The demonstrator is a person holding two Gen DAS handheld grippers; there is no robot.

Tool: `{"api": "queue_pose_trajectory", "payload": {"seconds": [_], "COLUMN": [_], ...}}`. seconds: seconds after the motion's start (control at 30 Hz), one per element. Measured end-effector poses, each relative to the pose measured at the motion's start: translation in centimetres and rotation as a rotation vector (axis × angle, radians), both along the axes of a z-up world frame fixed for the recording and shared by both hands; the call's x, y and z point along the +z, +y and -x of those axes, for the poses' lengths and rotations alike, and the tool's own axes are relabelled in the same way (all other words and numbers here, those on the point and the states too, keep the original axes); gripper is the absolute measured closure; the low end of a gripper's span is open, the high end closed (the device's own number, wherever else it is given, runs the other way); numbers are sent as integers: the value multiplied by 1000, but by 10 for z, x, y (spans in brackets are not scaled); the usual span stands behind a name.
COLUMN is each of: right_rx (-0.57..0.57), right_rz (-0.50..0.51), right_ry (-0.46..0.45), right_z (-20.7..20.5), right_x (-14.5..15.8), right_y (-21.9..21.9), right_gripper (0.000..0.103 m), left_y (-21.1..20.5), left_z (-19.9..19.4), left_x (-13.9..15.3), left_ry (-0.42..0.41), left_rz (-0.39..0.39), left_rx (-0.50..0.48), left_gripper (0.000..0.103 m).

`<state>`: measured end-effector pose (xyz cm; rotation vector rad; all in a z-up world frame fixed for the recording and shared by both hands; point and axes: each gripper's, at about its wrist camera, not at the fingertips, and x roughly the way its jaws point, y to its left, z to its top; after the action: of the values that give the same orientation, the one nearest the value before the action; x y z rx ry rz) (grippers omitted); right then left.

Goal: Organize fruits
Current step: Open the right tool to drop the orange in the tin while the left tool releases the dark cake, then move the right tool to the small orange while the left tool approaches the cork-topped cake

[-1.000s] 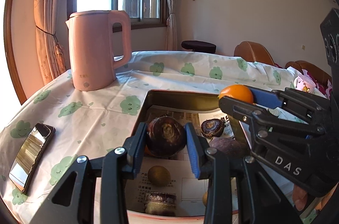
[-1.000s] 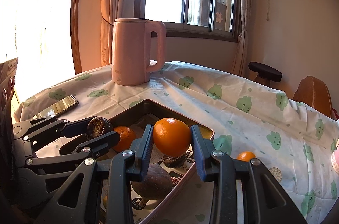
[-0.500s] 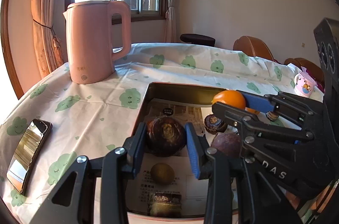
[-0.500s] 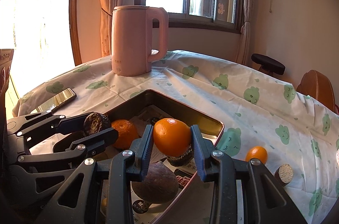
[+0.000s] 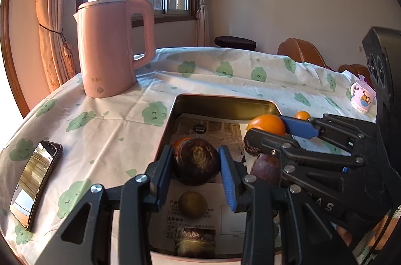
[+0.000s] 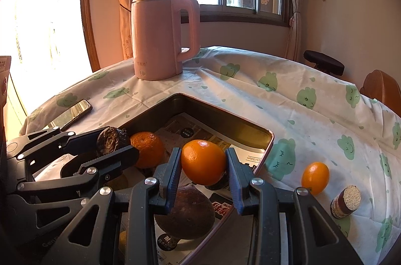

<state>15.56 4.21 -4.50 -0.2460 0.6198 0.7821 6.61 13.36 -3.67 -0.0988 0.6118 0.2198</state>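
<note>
Both grippers are hanging over the tray [image 6: 269, 139], each clamped on fruit: the right gripper [image 6: 203, 166] is pinching an orange [image 6: 203, 162] above the tray's right edge, the left gripper [image 5: 196, 161] is squeezing a dark fruit [image 5: 196, 159] near its left wall. Straight down is the lined tray floor. Beyond the tray, a kettle [image 5: 112, 49] is standing on the tablecloth [image 5: 112, 122] under the window.
</note>
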Motion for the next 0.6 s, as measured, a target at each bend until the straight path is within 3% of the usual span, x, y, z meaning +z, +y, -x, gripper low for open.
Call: {"api": "queue_pose_trajectory", "payload": {"seconds": [0.07,0.13,0.2,0.27,0.33,0.6], "right_rx": [5,0,-11,-13,-17,-166], "right_rz": [-10,-16,-14,-21,-22,72], "right_ry": [2,-3,-21,-37,-55,-132], "right_z": [1,1,3,6,8,-16], "right_x": [0,2,6,11,17,20], "right_y": [-1,-2,-5,-13,-25,-92], "right_gripper": [63,54,47,44,38,37], "left_y": [1,2,4,4,1,-18], "left_z": [3,8,15,20,23,8], "left_x": [1,3,6,10,14,26], "left_ry": [-14,-33,-58,-83,-105,-140], "left_rz": [-3,-6,-1,-9,-14,-17], "left_rx": [8,21,24,38,32,15], "left_gripper": [63,59,38,23,21,10]}}
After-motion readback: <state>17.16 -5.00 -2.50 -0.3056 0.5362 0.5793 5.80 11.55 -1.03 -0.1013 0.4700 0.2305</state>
